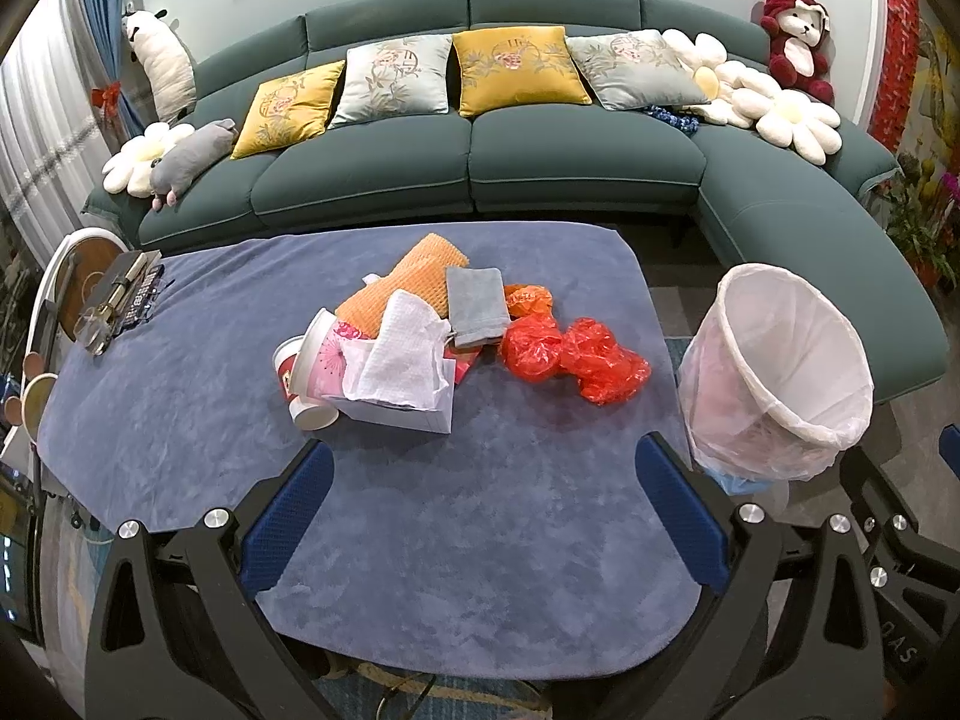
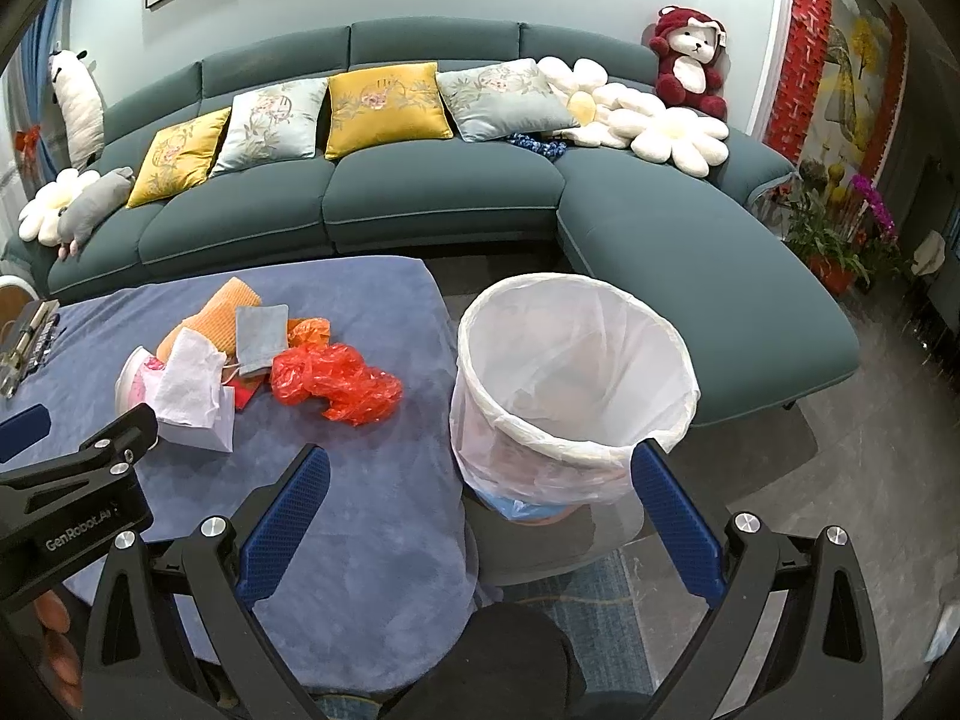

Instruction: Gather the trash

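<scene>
A pile of trash lies mid-table: a crumpled red plastic bag, a smaller orange bag, white tissue on a white box, paper cups, a grey cloth and an orange cloth. A bin lined with a white bag stands on the floor right of the table. My left gripper is open over the near table, empty. My right gripper is open, empty, just before the bin.
The table wears a blue-grey plush cover. At its far left lie a dark box and tools. A green sofa with cushions and plush toys curves behind and to the right. Potted flowers stand far right.
</scene>
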Tool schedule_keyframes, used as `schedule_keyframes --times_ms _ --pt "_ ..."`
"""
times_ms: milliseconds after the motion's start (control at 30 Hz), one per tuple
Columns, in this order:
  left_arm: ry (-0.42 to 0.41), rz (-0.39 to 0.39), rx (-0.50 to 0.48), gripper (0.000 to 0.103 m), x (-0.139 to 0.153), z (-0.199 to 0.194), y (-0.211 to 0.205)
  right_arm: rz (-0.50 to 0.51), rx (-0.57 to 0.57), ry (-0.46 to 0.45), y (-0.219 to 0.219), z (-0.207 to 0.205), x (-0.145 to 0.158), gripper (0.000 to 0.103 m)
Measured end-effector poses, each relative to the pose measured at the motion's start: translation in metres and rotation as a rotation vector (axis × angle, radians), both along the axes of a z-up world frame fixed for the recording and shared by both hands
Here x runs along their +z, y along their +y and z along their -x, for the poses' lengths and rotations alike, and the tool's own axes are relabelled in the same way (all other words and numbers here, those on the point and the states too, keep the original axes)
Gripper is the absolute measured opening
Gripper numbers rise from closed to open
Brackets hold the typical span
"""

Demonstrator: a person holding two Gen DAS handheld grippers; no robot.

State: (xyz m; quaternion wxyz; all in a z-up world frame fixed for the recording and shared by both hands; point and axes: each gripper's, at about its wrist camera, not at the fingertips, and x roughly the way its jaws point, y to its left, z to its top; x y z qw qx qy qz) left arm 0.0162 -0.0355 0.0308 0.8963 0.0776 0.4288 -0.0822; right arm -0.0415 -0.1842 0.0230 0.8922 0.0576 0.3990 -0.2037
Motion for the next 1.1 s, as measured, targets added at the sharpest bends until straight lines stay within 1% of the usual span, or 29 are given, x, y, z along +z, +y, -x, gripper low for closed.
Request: schedule_keyframes --times_ms 300,533,833,967,1100 --pt "0.014 -0.001 0.008 0.096 -0.005 -0.012 0.0 -0.009 0.007 0.012 -0.001 -0.009 -0.007 0.096" --pt "0.017 0.008 0.018 0.096 -0.008 -0.014 0.001 -0.014 0.006 0.018 -0.002 -0.012 -0.01 0.096" --pt "-0.014 -0.005 0.04 0.096 -0.007 -0.018 0.008 -0.01 0.006 0.014 -0.001 -0.014 -0.014 0.096" --pt "-0.013 -0.015 0.047 0.096 -0.009 -0.022 0.013 0.0 0.012 0.009 0.005 -0.019 -0.015 0.096" --pt "-0.01 -0.002 0.051 0.096 -0.011 -0.024 0.019 0.001 0.014 0.006 0.012 -0.024 -0.016 0.096"
